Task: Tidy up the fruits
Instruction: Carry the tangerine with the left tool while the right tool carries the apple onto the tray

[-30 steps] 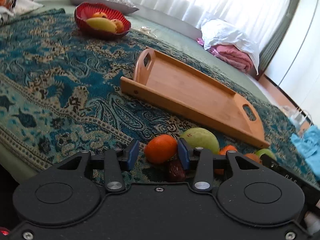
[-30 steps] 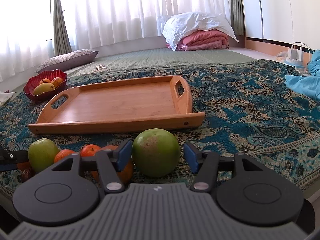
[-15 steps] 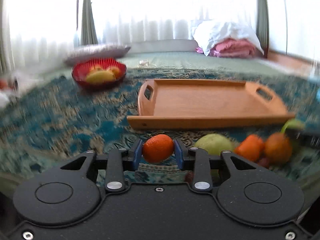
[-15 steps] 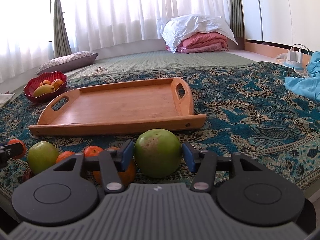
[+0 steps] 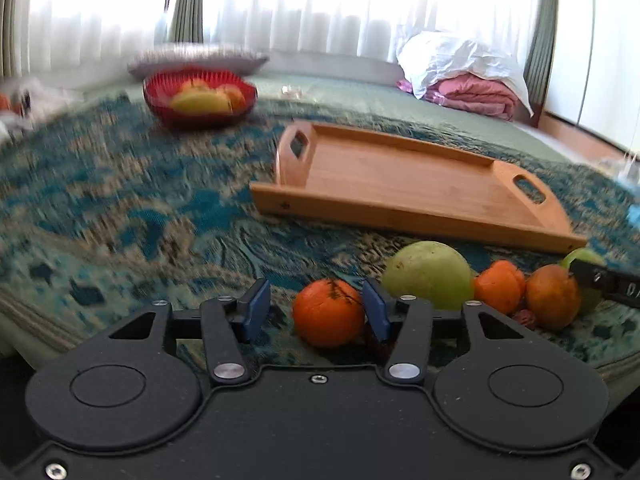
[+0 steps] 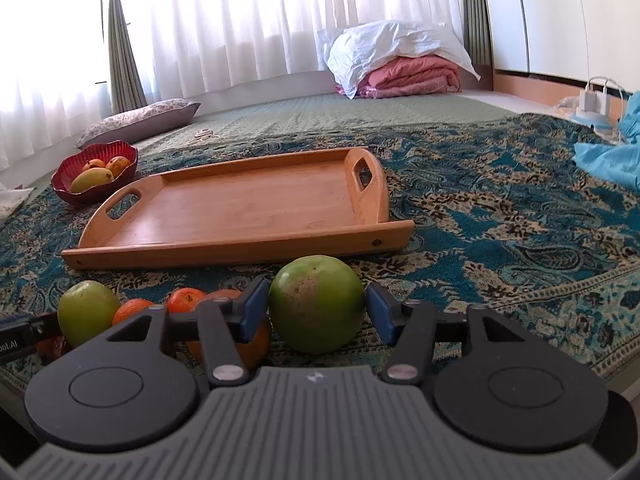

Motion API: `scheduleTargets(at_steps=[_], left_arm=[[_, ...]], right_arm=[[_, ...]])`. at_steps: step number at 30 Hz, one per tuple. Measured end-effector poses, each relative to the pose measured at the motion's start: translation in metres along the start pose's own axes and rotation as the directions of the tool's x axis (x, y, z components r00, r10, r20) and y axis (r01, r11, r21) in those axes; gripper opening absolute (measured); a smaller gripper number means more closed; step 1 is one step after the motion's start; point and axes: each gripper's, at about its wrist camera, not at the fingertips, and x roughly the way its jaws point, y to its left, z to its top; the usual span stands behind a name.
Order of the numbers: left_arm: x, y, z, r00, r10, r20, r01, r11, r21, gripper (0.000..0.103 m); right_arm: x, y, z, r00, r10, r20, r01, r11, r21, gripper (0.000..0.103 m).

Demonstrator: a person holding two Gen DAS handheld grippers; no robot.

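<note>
My left gripper [image 5: 316, 310] is open, with an orange [image 5: 329, 313] on the patterned cloth between its pads, against the right pad and clear of the left one. Beside it lie a large green fruit [image 5: 428, 274] and smaller orange fruits [image 5: 500, 286]. My right gripper [image 6: 316, 310] is open around a big green fruit [image 6: 317, 303], with small gaps at both pads. A green apple [image 6: 87, 312] and small oranges [image 6: 186, 300] lie to its left. The empty wooden tray [image 6: 248, 204] sits just behind the fruit, also in the left wrist view [image 5: 400, 178].
A red bowl [image 6: 96, 172] with mangoes stands at the far left, also in the left wrist view [image 5: 200, 98]. A pillow [image 6: 140, 122], folded pink bedding [image 6: 412, 74], a blue cloth [image 6: 612, 152] and chargers [image 6: 596, 100] lie around the patterned cloth [image 6: 500, 220].
My left gripper, shut on the orange half a second ago, has opened and the orange rests on the cloth; the view swung. My right gripper's jaws stay around the green fruit, slightly wider.
</note>
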Motion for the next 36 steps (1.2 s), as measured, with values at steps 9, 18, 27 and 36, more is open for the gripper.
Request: scheduleTargets(at_steps=[9,18,27,36], left_arm=[[0.002,0.003,-0.001,0.999,-0.035,-0.008,0.034,0.999,-0.029,0.035],[-0.007,-0.004,0.015,0.998,-0.032,0.047,0.032,0.999,0.012,0.035],[0.005,-0.013,0.053,0.997,-0.048,0.061,0.045,0.997,0.057,0.034],[0.042,-0.021,0.095,0.996,-0.08,0.028,0.079,0.996,0.044,0.034]], right_arm=[[0.011,-0.015,0.003,0.997,0.06,-0.047,-0.055,0.992,0.112,0.065],[0.005,-0.009,0.007,1.0,0.022,0.008,-0.023,0.993,0.112,0.059],[0.005,-0.013,0.037,0.997,0.02,0.07,-0.028,0.993,0.112,0.059],[0.046,-0.011,0.073,1.0,0.024,-0.012,-0.023,0.996,0.085,0.021]])
